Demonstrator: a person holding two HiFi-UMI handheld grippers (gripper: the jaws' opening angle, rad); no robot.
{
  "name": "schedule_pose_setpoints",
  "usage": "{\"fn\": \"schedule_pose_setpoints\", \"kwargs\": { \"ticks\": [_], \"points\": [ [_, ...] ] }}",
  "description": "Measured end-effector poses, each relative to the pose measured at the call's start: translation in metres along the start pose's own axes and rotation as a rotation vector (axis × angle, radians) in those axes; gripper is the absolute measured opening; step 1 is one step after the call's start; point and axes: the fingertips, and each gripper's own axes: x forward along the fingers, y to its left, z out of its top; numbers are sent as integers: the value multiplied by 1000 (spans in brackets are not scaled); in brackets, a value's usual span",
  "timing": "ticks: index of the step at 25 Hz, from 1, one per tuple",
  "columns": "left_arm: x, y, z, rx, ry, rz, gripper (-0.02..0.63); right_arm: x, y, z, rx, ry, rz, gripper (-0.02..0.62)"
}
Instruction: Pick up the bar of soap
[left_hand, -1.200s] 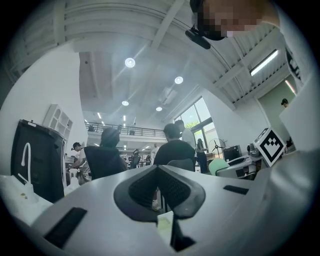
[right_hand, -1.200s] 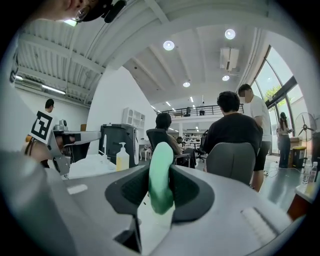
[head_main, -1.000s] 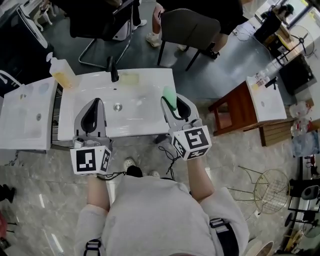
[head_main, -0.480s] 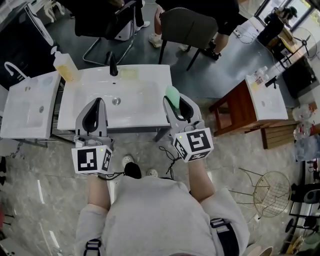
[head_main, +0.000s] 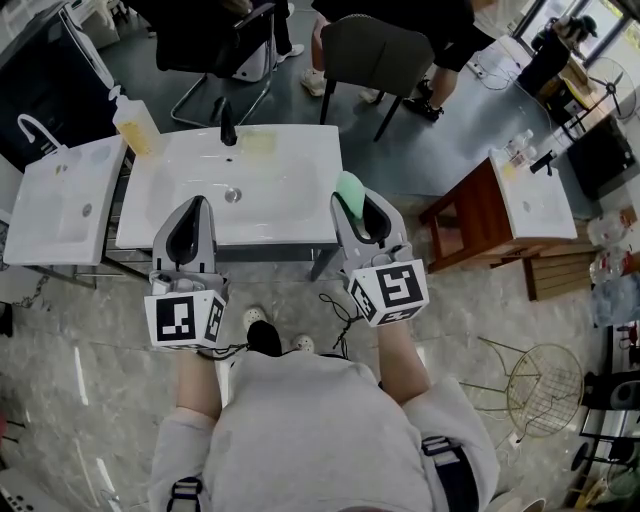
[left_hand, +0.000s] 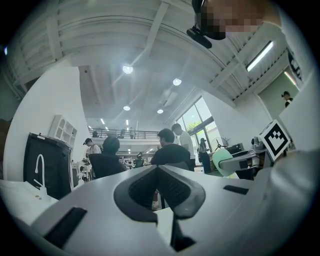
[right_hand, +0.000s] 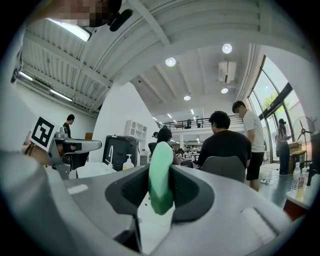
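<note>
The right tongs (head_main: 350, 203) pinch the pale green oval bar of soap (right_hand: 161, 177) edge-on between their dark pads. Its far end pokes out past the tips, above the right front corner of the white ceramic washbasin (head_main: 285, 205). The left tongs (head_main: 192, 205) are pressed together, empty.

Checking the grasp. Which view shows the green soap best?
Right gripper view: the green soap stands edge-on at centre, pinched between the right gripper's pads. Head view shows only its end poking past the jaws. Left gripper view shows it small, far right, partly behind a jaw.
</note>
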Motion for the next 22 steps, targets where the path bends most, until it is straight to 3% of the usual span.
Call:
{"fn": "schedule_pose_setpoints", "kwargs": {
  "ticks": [22],
  "points": [
    [-5,-3,1,1,9,4,8,-7,4,5,7,-28,-4,127]
  ]
}}
